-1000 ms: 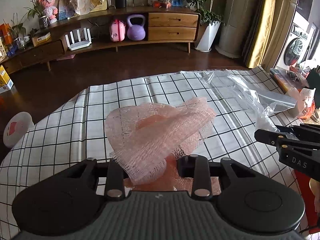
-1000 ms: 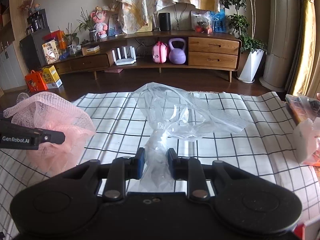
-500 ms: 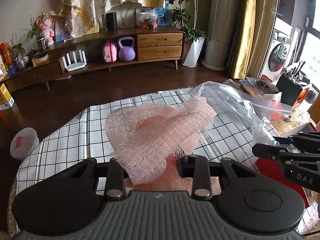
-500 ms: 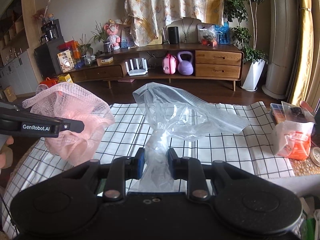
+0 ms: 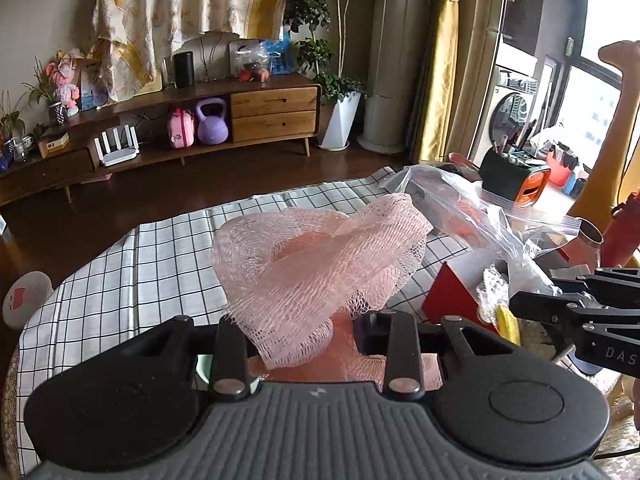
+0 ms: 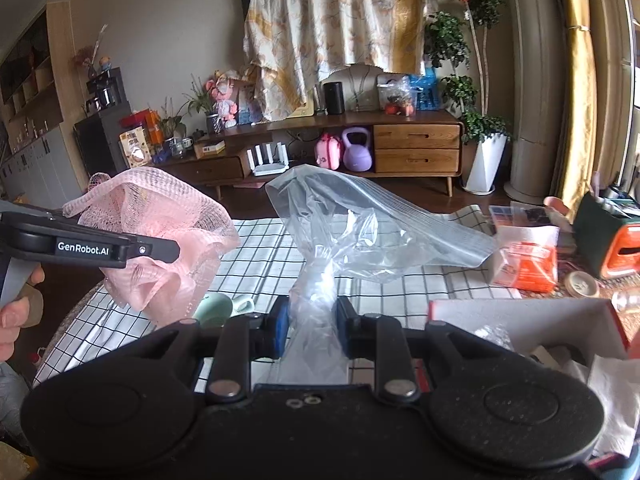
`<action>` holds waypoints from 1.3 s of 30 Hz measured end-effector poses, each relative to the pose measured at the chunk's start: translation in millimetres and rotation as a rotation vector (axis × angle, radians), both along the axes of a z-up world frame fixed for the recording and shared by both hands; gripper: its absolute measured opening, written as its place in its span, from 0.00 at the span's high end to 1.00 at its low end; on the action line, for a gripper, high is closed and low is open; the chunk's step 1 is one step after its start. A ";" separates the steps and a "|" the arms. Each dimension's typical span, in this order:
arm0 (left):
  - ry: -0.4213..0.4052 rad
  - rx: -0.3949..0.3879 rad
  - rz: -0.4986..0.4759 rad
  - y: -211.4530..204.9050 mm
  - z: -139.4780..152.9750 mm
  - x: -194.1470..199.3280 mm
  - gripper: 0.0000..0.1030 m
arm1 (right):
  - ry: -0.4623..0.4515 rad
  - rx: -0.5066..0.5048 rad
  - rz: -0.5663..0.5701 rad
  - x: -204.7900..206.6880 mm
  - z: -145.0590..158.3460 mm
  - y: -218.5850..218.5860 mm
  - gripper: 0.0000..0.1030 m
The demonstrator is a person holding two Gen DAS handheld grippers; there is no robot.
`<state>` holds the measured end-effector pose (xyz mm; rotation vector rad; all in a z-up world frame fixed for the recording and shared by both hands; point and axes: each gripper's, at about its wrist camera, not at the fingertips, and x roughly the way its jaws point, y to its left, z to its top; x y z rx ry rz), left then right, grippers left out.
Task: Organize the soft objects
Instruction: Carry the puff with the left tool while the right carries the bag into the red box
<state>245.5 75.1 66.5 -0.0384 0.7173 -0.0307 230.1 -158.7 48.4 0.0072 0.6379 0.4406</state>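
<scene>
- Pink mesh puff (image 5: 316,268): pinched between the fingers of my left gripper (image 5: 308,340), held above the checked tablecloth (image 5: 120,280).
- Clear zip bag (image 6: 360,232): its gathered end clamped in my right gripper (image 6: 312,324), the rest billowing forward, just right of the puff.
- Red-edged box (image 6: 520,320): beside the bag, on my right.
- Green mug (image 6: 216,310): below the puff, on the cloth.
- Wooden sideboard (image 6: 416,148): along the far wall.

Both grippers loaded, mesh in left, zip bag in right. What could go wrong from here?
1. The right gripper pinches the clear zip bag bunched at one end; its mouth looks collapsed, so the pink mesh may not slide in.
2. The mesh balloons loosely beyond the left gripper and could snag.
3. A green mug sits just below; lowering could knock it.
</scene>
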 end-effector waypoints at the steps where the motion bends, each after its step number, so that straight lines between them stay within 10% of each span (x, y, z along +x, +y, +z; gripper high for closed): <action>1: -0.003 -0.004 -0.009 -6.5 1.0 -3.6 0.68 | 0.000 0.003 -0.007 -3.2 0.2 -6.0 0.77; 24: 0.022 -0.044 -0.236 -181.4 -35.8 7.6 0.68 | 0.018 0.017 -0.268 -46.5 -42.4 -170.5 0.77; 39: 0.109 -0.037 -0.281 -261.9 -87.5 55.0 0.68 | 0.050 -0.105 -0.280 -15.1 -91.7 -199.2 0.76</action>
